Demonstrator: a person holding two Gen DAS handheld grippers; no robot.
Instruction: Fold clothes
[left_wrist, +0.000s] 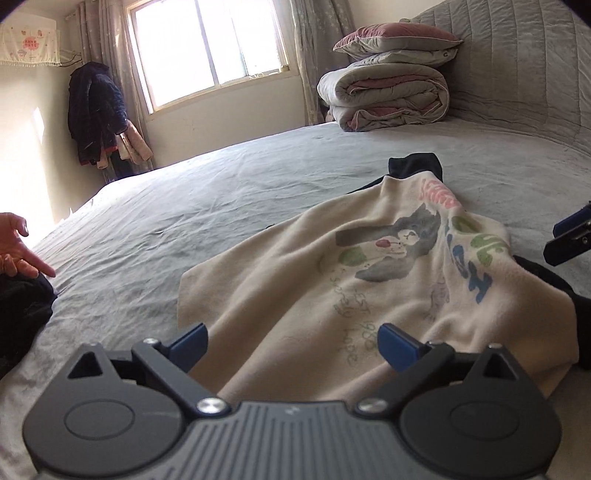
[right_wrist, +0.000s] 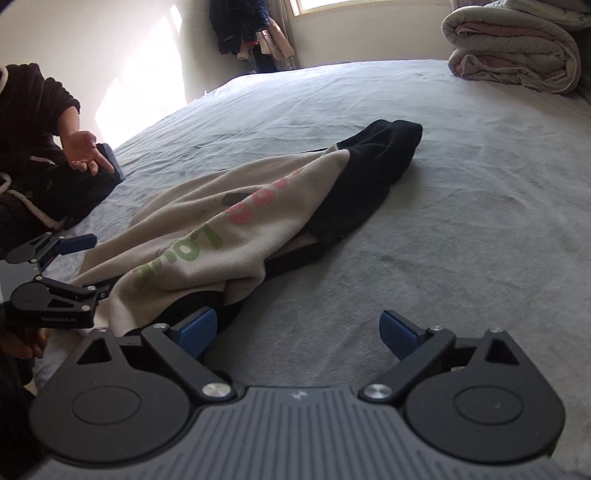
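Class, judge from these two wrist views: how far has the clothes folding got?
Done: the cream sweatshirt lies on the bed, crumpled, no neat fold visible. In hand: nothing; the left gripper and right gripper are both open at its near edge. Left: smoothing it, tucking the dark sleeves, and all folds.

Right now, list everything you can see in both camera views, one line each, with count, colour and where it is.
sweatshirt: one, cream with black sleeves and a cartoon print, lying on the bed
bed sheet: one, grey, covering the bed
folded quilts: one stack, grey and pink, far end of the bed
pillow: one, pink and grey, on top of the quilts
hanging coats: several, dark and pink, room corner
window: one, bright, far wall
bare hand: one, left edge
left gripper: open, over the sweatshirt's near edge
right gripper: open, beside the sweatshirt
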